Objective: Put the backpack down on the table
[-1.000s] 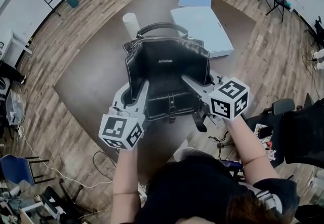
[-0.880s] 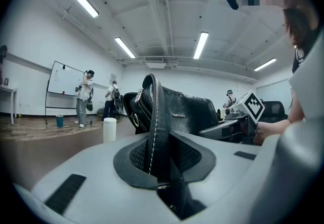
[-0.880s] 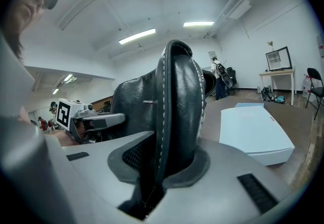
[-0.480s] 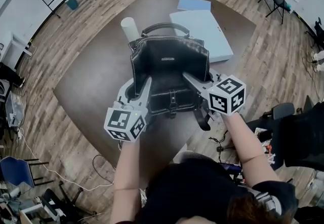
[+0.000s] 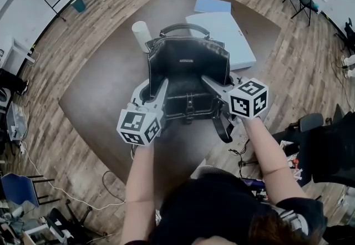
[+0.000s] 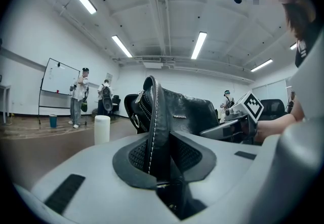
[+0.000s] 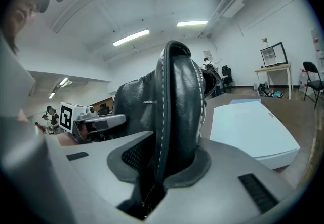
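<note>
A: What sits between the left gripper's (image 6: 163, 159) jaws?
B: A stitched edge of the black backpack (image 6: 185, 114). Both dark pads (image 6: 132, 158) press on it.
A: Is its base down on the table (image 6: 45, 152)?
B: Cannot tell, the jaws hide it.
A: What else stands on the surface?
B: A white cylinder (image 6: 102, 129), upright, left of the backpack, toward the far edge.
A: And at the right?
B: The right gripper (image 6: 210, 130) reaches the backpack's other side, its marker cube (image 6: 253, 106) raised. Beyond the table, people (image 6: 80, 97) stand by a whiteboard (image 6: 59, 77).
</note>
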Motion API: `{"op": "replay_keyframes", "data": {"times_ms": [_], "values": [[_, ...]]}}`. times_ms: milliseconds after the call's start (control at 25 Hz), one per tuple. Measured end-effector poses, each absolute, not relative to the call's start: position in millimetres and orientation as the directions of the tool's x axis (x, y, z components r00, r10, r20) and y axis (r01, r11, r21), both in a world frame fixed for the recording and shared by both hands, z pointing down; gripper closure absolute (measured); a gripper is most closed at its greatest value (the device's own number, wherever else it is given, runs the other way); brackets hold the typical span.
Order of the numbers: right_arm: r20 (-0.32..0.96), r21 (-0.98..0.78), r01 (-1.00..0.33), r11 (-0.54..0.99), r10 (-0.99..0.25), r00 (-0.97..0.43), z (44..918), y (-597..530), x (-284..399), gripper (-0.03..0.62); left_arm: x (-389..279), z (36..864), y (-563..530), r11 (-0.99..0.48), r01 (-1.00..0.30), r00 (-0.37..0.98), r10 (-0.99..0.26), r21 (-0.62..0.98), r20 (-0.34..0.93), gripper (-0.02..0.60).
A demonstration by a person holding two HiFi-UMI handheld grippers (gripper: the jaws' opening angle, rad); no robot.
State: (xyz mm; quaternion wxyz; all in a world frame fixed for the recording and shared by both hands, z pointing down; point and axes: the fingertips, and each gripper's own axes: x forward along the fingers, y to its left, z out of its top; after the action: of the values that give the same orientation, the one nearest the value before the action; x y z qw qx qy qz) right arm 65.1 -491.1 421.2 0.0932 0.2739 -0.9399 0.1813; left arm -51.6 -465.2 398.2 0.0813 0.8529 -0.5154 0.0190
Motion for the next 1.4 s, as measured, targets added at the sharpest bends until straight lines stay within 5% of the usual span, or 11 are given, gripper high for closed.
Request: {"op": "replay_keyframes", "data": {"times_ms": [880, 1400], "values": [[0.223, -0.338, -0.473, 0.813, -0.419, -0.88, 441, -509, 58, 0.459, -67, 424, -487, -0.454, -0.869, 0.483, -0.866, 0.198, 0.132, 0.463], [0.261, -0.297, -0.575, 0.763, -0.514, -0.817, 433, -511, 75, 0.399, -73, 425, -484, -0.471, -0.844, 0.511, -0.851, 0.255, 0.12, 0.415]]}}
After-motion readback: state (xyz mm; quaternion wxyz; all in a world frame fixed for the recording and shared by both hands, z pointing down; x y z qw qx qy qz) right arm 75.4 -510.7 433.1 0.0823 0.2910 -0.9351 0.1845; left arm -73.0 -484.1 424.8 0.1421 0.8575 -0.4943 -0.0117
